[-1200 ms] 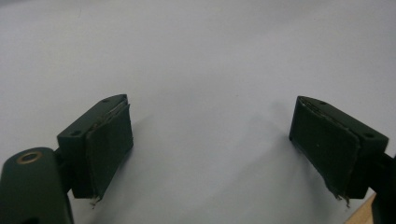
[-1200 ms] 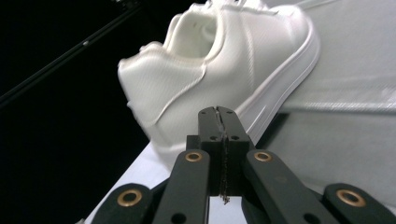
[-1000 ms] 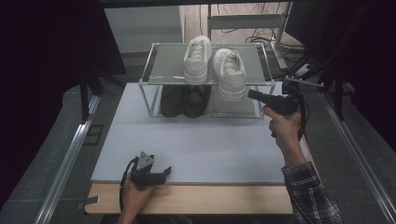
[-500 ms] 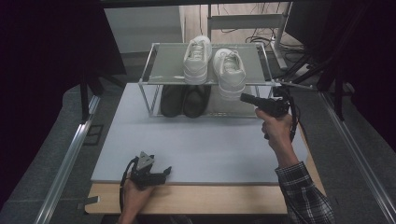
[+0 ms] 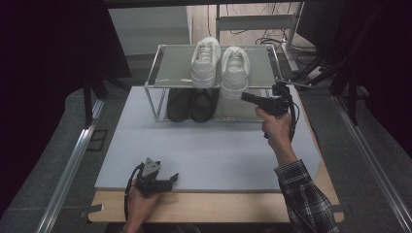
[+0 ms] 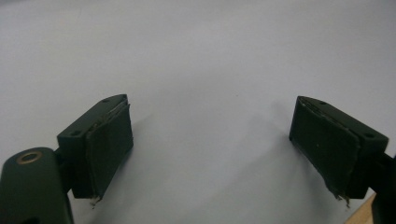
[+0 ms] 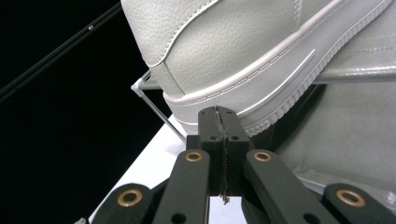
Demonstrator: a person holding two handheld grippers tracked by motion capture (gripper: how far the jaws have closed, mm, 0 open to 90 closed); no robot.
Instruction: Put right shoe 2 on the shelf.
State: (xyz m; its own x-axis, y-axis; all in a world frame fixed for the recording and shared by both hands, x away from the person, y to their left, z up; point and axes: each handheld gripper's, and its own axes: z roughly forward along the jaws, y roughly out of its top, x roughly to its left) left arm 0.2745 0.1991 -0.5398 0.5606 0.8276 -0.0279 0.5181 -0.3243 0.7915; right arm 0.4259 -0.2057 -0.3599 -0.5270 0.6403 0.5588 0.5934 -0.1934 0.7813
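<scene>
Two white sneakers [image 5: 221, 68] stand side by side on the top shelf of a wire rack [image 5: 170, 68]. A dark pair of shoes [image 5: 192, 104] sits on the shelf below. My right gripper [image 5: 244, 96] is shut with nothing in it; it points left at the heel of the right white sneaker [image 7: 243, 51], its tips [image 7: 218, 114] just short of the sole. Low at the table's front, my left gripper [image 5: 172, 178] rests on the grey mat [image 6: 196, 56], open, with bare mat between its pads [image 6: 109, 144].
The grey mat [image 5: 214, 150] covers most of the wooden table, whose front edge [image 5: 218, 206] shows below it. Metal rails [image 5: 68, 165] run along both sides. Dark curtains and cables stand behind the rack.
My right hand has moved left and slightly down, bringing its shut gripper closer to the heel of the right white sneaker. The left gripper has stayed put.
</scene>
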